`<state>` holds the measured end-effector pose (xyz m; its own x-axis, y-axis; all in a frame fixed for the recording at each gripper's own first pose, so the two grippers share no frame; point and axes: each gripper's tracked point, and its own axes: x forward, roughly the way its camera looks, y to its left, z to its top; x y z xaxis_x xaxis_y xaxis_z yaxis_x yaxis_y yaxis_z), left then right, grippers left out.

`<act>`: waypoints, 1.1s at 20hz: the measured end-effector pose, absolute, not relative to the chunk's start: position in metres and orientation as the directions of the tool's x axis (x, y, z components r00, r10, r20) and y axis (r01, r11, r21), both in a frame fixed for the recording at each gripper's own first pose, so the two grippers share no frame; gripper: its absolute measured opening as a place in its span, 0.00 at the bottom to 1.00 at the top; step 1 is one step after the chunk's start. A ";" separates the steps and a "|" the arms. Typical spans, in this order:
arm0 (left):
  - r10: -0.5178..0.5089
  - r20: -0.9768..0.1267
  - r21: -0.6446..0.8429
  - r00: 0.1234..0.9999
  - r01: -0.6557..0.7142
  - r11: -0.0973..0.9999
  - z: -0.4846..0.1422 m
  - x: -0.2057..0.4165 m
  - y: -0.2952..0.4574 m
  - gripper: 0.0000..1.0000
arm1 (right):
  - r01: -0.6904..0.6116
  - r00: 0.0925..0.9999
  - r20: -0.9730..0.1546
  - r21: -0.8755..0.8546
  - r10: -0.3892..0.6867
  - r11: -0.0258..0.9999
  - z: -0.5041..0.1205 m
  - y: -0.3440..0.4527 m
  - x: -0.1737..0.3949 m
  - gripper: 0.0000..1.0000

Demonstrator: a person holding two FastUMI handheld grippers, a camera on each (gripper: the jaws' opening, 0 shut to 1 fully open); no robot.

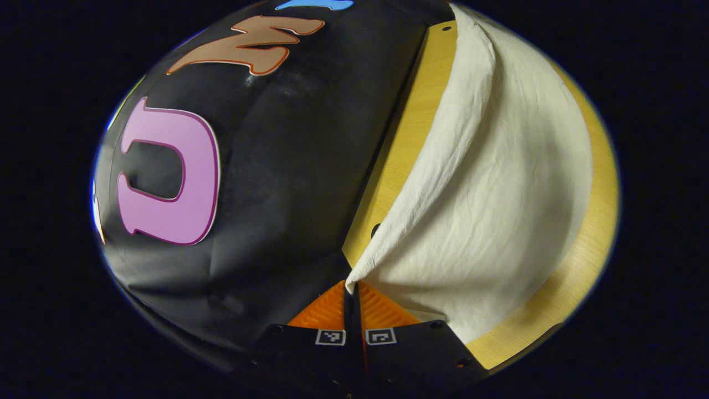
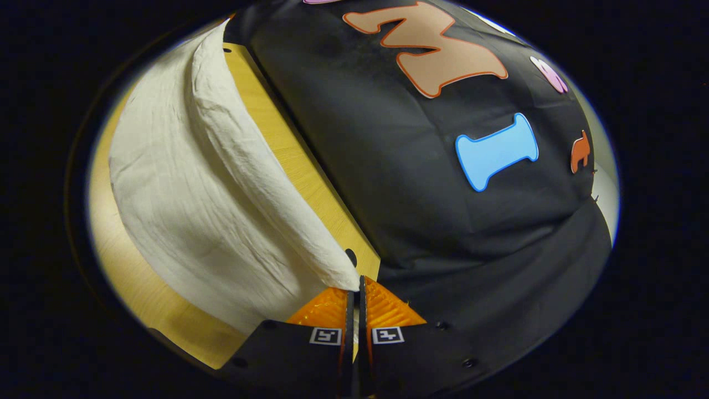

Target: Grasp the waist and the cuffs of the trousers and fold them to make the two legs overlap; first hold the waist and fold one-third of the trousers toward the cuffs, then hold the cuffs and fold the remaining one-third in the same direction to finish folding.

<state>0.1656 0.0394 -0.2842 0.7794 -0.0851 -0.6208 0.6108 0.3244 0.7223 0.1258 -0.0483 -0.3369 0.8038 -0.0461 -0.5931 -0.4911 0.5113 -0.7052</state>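
Because each corner of the trousers (image 1: 498, 183) is pinched and raised, the pale cloth hangs in a long sagging fold above the wooden table (image 1: 412, 138) — a hold that, I judge, lets the lifted edge be carried over for a fold. The left gripper (image 1: 351, 289) has its fingers pressed together on one corner; the right gripper (image 2: 357, 285) likewise nips the other. Both point along the table's edge, toward the booth wall (image 2: 421, 183).

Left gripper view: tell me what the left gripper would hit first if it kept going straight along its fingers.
The left gripper, shut on the cream cloth trousers, points along the edge of the pale wooden table. Beyond the pinched corner, it would probably meet the black cloth booth wall first; depth is unclear.
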 end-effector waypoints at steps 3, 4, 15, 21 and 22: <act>-0.100 -0.624 0.717 0.775 0.618 0.323 -0.309 0.181 0.036 0.00 | -0.493 0.792 -0.606 -0.706 -0.073 0.509 -0.358 -0.042 0.139 0.06; -0.105 -0.622 0.718 0.776 0.619 0.320 -0.317 0.186 0.035 0.00 | -0.492 0.788 -0.610 -0.705 -0.082 0.511 -0.365 -0.038 0.144 0.03; -0.079 -0.659 0.644 0.748 0.615 0.454 -0.364 0.169 0.051 0.94 | -0.362 0.751 -0.641 -0.599 -0.157 0.714 -0.381 -0.045 0.147 0.97; -0.017 -0.574 0.623 0.819 0.450 0.640 -0.312 0.147 0.057 0.94 | -0.171 0.729 -0.668 -0.388 -0.148 0.906 -0.363 -0.067 0.119 1.00; -0.027 -0.560 0.595 0.828 0.425 0.682 -0.304 0.145 0.054 0.94 | -0.151 0.722 -0.677 -0.359 -0.146 0.921 -0.363 -0.072 0.112 0.98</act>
